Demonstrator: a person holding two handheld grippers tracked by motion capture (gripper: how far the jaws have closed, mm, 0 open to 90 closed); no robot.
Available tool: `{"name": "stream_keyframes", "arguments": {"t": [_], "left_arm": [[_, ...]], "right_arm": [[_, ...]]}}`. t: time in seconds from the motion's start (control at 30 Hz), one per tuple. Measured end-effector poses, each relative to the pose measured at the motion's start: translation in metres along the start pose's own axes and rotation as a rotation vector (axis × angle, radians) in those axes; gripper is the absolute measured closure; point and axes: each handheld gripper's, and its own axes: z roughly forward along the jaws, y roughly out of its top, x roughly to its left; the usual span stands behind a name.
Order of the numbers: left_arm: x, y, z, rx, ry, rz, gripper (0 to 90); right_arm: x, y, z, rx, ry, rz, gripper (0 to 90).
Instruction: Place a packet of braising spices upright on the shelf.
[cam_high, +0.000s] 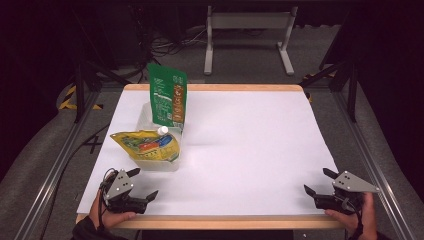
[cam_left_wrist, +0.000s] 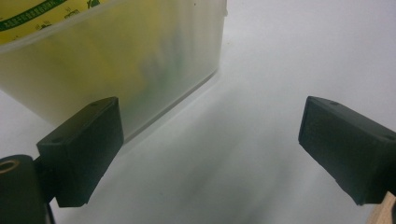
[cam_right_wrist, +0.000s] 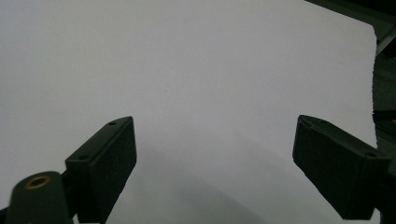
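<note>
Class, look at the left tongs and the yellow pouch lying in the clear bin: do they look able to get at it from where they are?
Probably yes. The left tongs stand open just short of the clear bin, with bare table between, and the yellow pouch lies on top, uncovered.

Black claws (cam_high: 146, 183) (cam_high: 315, 181) — grey three-cornered plates, dark sleeves.

High view: above the near edge, facing forward and down over the whole white counter (cam_high: 240, 150). Left gripper view: low, very close to the translucent bin (cam_left_wrist: 140, 60), also seen from above, perhaps slightly blurred. Right gripper view: low over bare counter.
</note>
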Motion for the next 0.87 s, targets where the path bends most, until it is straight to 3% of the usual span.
{"name": "stream_keyframes", "arguments": {"t": [0.23,0.87], "left_arm": [[0.0004,0.0001,-0.0013,-0.002,0.009,-0.006,7.3],[0.0028,0.0016,0.0010,-0.009,0.008,-0.016,7.4]], "right_arm": [[-0.0015,0.0015,-0.0008,-0.024,0.000,0.011,13.8],[-0.0075,-0.0018,-0.0007,-0.010,-0.014,0.036,13.4]]}}
